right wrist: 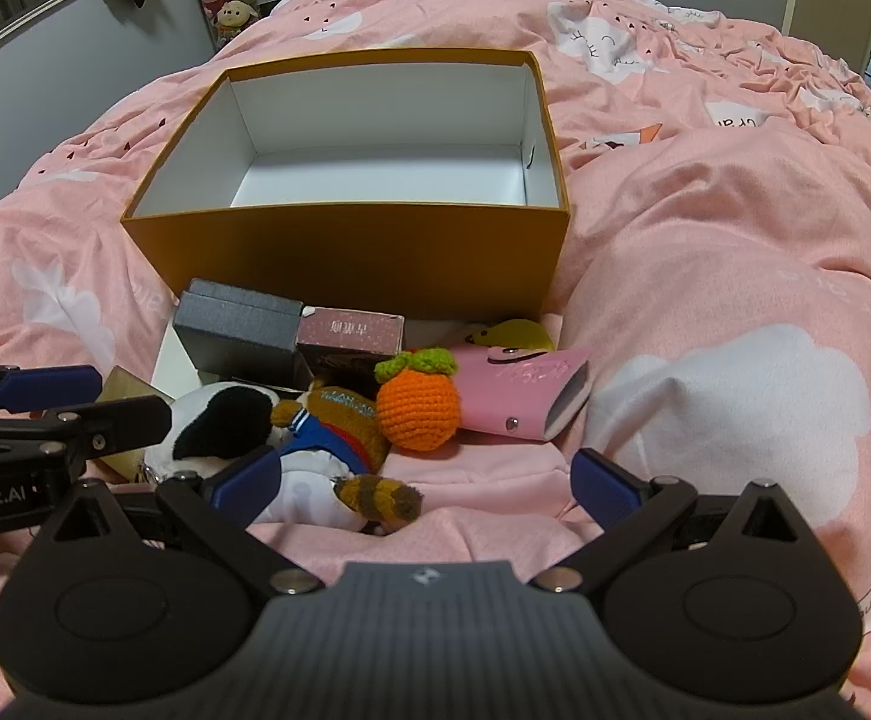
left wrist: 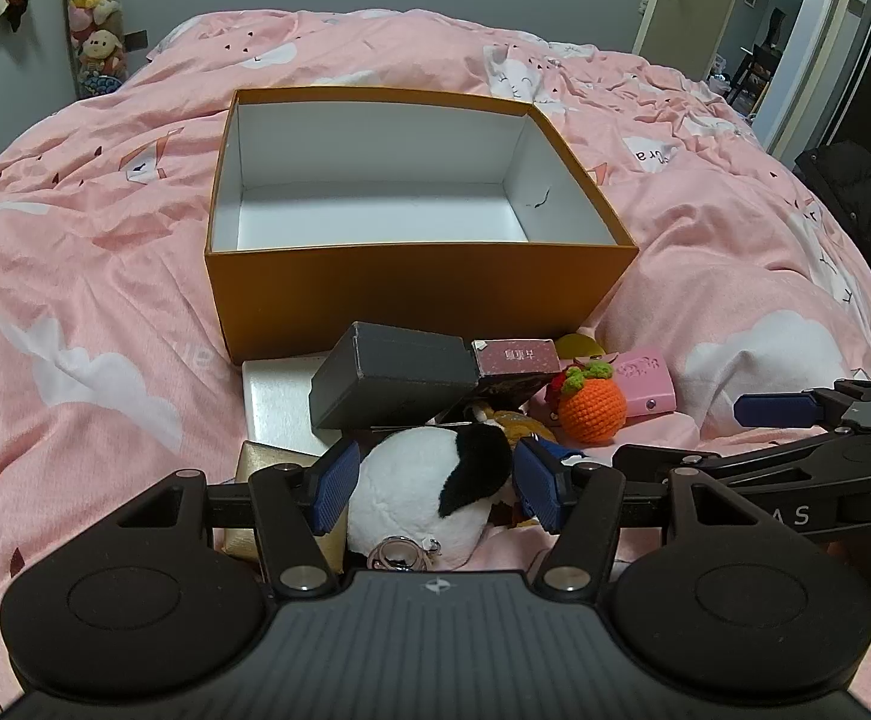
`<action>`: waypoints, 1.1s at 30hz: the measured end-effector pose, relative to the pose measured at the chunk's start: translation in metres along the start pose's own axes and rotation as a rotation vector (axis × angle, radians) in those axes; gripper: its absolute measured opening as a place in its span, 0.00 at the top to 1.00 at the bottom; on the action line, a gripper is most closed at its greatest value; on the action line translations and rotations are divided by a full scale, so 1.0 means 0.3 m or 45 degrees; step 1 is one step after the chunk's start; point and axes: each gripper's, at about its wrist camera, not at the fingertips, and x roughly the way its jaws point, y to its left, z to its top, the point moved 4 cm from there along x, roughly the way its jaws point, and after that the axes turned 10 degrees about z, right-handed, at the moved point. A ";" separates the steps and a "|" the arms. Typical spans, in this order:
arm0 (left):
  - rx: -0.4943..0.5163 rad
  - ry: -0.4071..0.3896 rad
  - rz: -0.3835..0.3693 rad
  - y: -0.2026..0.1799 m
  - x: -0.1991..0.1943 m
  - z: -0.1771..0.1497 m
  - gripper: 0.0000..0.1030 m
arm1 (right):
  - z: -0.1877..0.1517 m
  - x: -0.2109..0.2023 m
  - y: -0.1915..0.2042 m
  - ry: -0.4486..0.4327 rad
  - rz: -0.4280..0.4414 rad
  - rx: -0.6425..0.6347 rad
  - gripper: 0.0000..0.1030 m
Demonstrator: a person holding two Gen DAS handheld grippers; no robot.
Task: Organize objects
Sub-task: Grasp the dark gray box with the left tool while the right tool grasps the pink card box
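Two grippers hover over a heap of small things at the box's [left wrist: 417,294] near wall, at 6 o'clock from it on the pink duvet [left wrist: 75,276]. The left gripper [left wrist: 432,489] is spread around the panda plush [left wrist: 429,489], pads just beside its flanks; whether they already press cannot be told. The right gripper [right wrist: 429,489] is spread wide over bare duvet and pinches nothing.

The plush looks light, soft and squashy, so it should give under the pads; the round body's middle is the likely hold, clear of the keyring [left wrist: 402,552] at its near end. The crochet orange [right wrist: 417,411] at 2 o'clock from the plush should handle alike. The dark case [left wrist: 393,381] and the maroon carton [left wrist: 516,357] look stiff and flat-sided, best taken across their narrow faces.

Hidden: the left gripper's body cuts off the plush's near side. A white box [left wrist: 279,402], a gold one [left wrist: 261,456] and a yellow thing [right wrist: 513,333] are mostly buried. The box is empty.
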 end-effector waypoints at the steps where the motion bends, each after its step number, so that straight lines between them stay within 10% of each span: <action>1: 0.000 -0.001 0.000 0.000 0.000 0.000 0.32 | 0.000 0.000 0.000 0.000 0.000 0.000 0.01; 22: -0.049 0.012 -0.022 0.044 0.003 0.010 0.33 | 0.006 0.010 0.025 0.018 -0.007 -0.076 0.02; 33: 0.043 0.071 -0.042 0.105 0.078 0.069 0.43 | 0.126 0.073 0.092 0.052 0.140 -0.284 0.31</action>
